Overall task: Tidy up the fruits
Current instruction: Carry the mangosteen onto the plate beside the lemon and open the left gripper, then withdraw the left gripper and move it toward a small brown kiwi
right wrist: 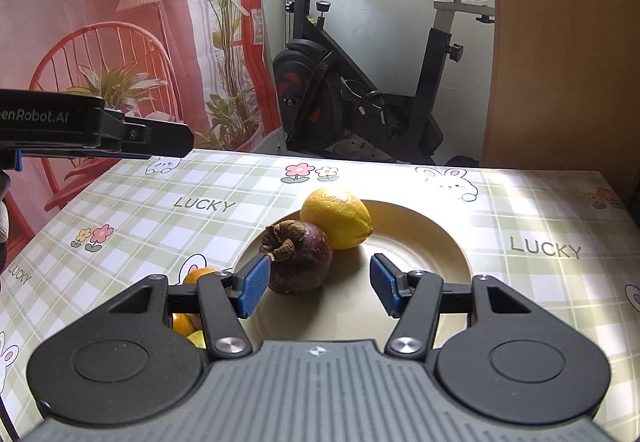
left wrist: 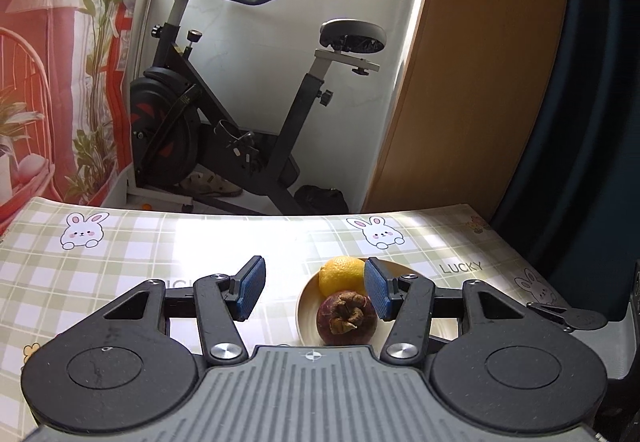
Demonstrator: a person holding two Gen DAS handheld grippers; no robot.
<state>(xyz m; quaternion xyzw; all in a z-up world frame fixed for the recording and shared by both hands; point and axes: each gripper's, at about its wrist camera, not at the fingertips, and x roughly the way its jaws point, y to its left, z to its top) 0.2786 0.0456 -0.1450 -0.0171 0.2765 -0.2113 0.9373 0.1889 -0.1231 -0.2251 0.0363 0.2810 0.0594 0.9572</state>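
A cream plate [right wrist: 424, 242] on the checked tablecloth holds a yellow lemon [right wrist: 336, 218] and a dark purple mangosteen [right wrist: 300, 262], touching each other. My right gripper [right wrist: 318, 290] is open and empty, low over the plate's near side, its left pad beside the mangosteen. An orange [right wrist: 198, 276] and other fruit lie off the plate at the left, partly hidden behind my right gripper's arm. In the left wrist view my left gripper [left wrist: 316, 290] is open and empty above the table; the plate [left wrist: 306, 306], lemon [left wrist: 340, 274] and mangosteen [left wrist: 346, 318] sit near its right finger.
The left gripper's side [right wrist: 92, 126] shows at the left of the right wrist view. The table's far edge [left wrist: 280, 216] faces an exercise bike [left wrist: 224, 114]. A wooden panel [left wrist: 480, 82] stands at the right, a printed red curtain [left wrist: 48, 62] at the left.
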